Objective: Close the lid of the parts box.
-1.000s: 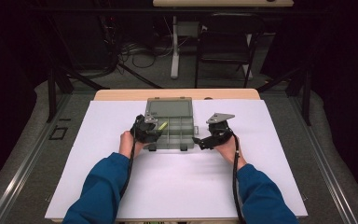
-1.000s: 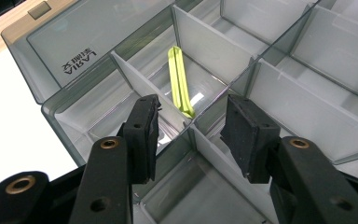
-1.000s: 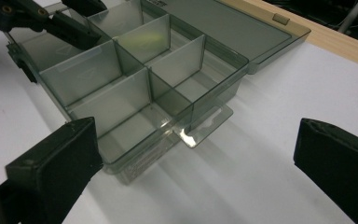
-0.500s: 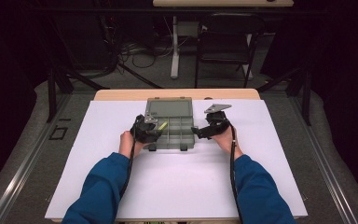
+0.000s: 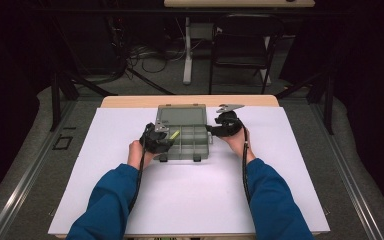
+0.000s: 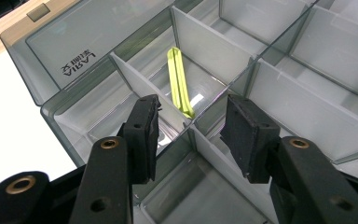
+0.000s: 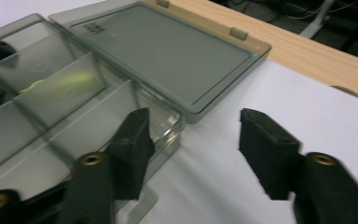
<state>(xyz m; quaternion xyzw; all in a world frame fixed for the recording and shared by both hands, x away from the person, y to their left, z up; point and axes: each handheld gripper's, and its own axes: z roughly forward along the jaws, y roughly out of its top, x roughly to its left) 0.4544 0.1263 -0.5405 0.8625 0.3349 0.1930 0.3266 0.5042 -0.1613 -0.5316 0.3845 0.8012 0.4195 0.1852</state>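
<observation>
Item one: I am looking at a wooden table (image 5: 130,101), its far edge showing bare. Item two: a white sheet (image 5: 190,200) is covering most of it. Item three: an open compartment box (image 5: 185,134) is lying on the sheet, lid flat.

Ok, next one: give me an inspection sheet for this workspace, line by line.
Surface: white sheet covering a wooden table.
Job's things: clear grey compartment box, lid laid open flat; one yellow-green band in a compartment.
Clutter: nothing seen.
Grippers: left tool over the box's dividers, jaws apart, nothing between them; right tool at the box's right corner, jaws have just been closing, pads not pressing on anything.
Cables: one trails from each tool along the forearm; loose cables on the floor.
Surroundings: dark room, chair, table leg.
</observation>
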